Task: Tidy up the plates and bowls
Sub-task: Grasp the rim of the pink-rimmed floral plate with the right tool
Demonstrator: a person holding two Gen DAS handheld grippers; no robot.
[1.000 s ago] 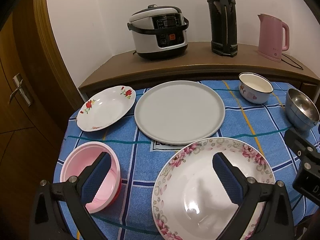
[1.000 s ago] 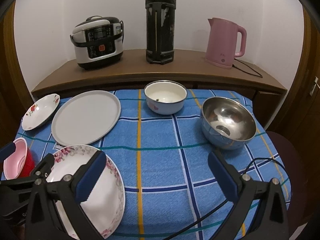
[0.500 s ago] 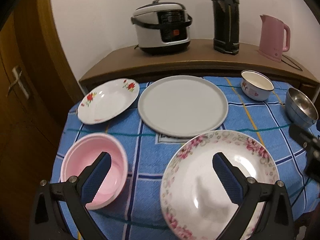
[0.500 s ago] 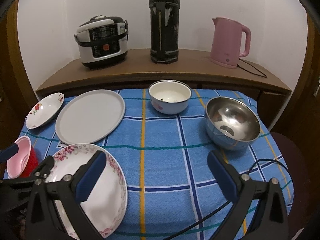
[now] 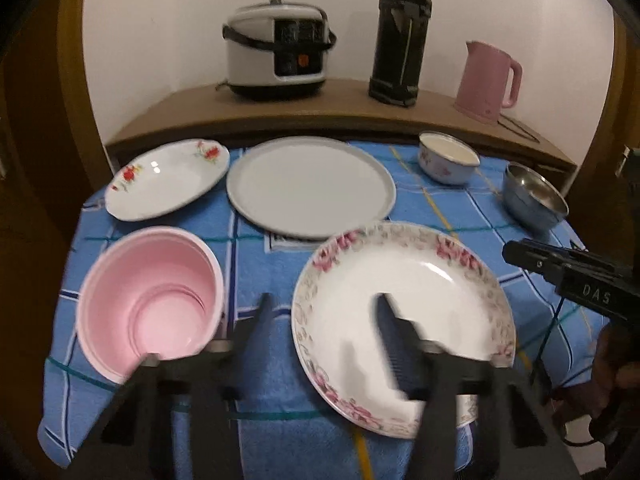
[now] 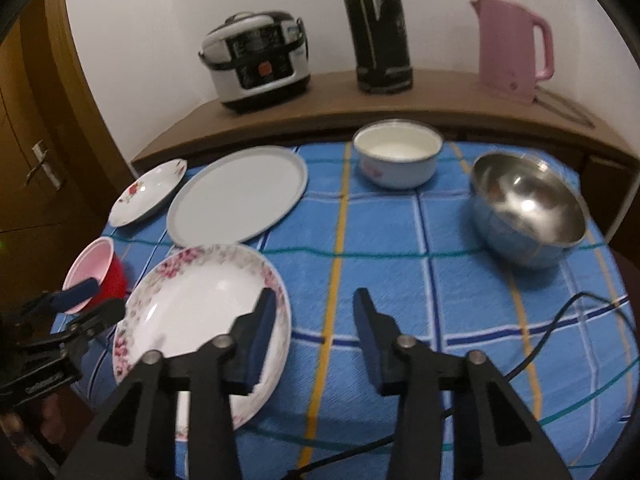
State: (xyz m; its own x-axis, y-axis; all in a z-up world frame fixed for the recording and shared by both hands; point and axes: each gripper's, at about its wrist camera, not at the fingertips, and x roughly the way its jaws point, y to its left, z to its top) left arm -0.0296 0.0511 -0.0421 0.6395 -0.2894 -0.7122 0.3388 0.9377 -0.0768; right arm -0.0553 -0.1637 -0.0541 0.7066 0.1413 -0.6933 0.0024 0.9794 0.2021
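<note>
Writing: I am reading "DAS" in pale letters on the body of my right tongs [image 5: 592, 276] from the left view; the print on my left tongs' body in the right view is blurring past reading.
Cooker [image 6: 256, 62]: its panel markings are too smeared to read.
Left tongs [image 5: 324, 322]: my jaws have just been closing and are standing partly apart, gripping nothing; one finger is hanging over the blue cloth beside the pink bowl [image 5: 150, 306], the other over the floral plate [image 5: 404, 322]. Whether the plate's rim is lying between them, I cannot tell.
Right tongs [image 6: 314, 314]: these have also just been closing, nothing pinched; the left finger is overlapping the floral plate's right rim [image 6: 204, 312], the other is over bare cloth.
Task things: floral plate at the table's [image 6: 460, 304] near left edge, pink bowl at the near left corner, grey plate [image 5: 310, 186] and rose plate [image 5: 168, 178] along the far left edge, enamel bowl [image 6: 398, 152] at the far edge, steel bowl [image 6: 528, 216] toward the far right corner.
Hidden: my tongs are covering the floral plate's near rim; motion is blurring both pairs of fingers.
Cut off: the flask's top [image 6: 378, 24] in the right view.
</note>
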